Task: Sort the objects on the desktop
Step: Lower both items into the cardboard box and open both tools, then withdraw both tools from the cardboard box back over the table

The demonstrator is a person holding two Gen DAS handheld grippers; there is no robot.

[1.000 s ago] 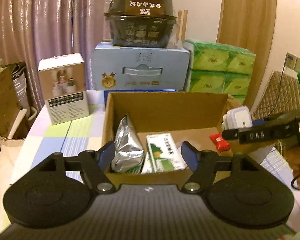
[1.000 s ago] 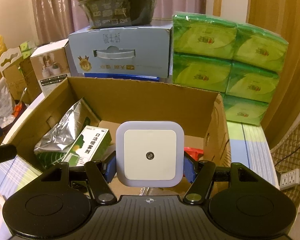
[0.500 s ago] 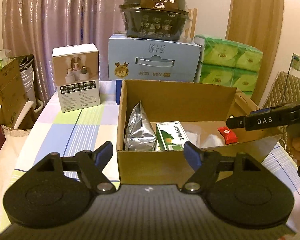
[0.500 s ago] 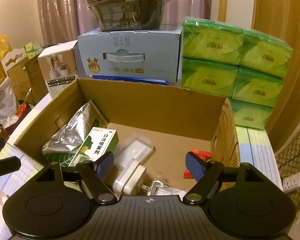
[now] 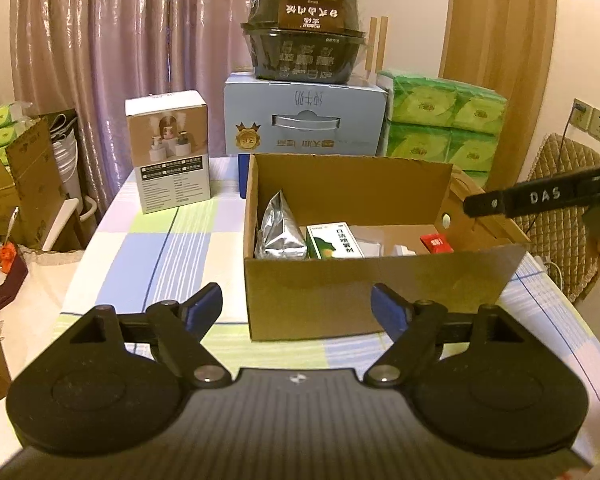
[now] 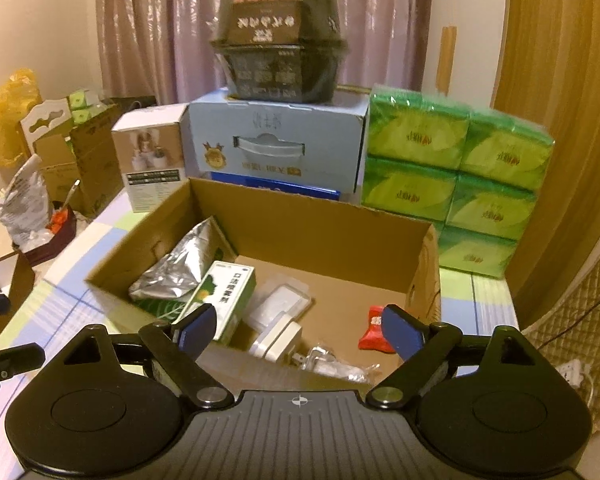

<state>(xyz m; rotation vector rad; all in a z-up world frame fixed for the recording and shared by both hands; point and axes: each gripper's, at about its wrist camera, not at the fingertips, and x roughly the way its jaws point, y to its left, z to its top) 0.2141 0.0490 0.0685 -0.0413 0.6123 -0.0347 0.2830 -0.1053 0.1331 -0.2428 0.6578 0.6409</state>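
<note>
Right now both grippers hang in front of the cardboard box (image 6: pixel 284 224) on the checked tablecloth (image 5: pixel 172 248), and neither has anything between its blue pads. The right gripper (image 6: pixel 298 330) hovers over the box's near edge, jaws opening, spread wide with only air between them. Below it, inside the box, lies the white night-light plug (image 6: pixel 278 338), resting on the floor near the front wall, with a clear-wrapped white item (image 6: pixel 280 302) just behind it. A crumpled clear wrapper (image 6: pixel 332 362) sits beside the plug. To the right of these a small red packet (image 6: pixel 374 334) lies partly behind the right finger. On the left side of the box a silver foil pouch (image 6: pixel 172 272) leans against the wall, and a green-and-white carton (image 6: pixel 220 300) rests tilted against it.

Over on the other side, the left gripper (image 5: pixel 296 306) is held further out from the box, facing its front wall, jaws opening too and holding nothing. From its view the right gripper shows as a black bar marked DAS at the box's right edge.

Behind the box stands a blue carton (image 5: pixel 304 124) with a dark instant-food bowl (image 5: pixel 304 32) on top, green tissue packs (image 6: pixel 452 180) stacked to the right, and a small white product box (image 5: pixel 168 152) off to the left.
</note>
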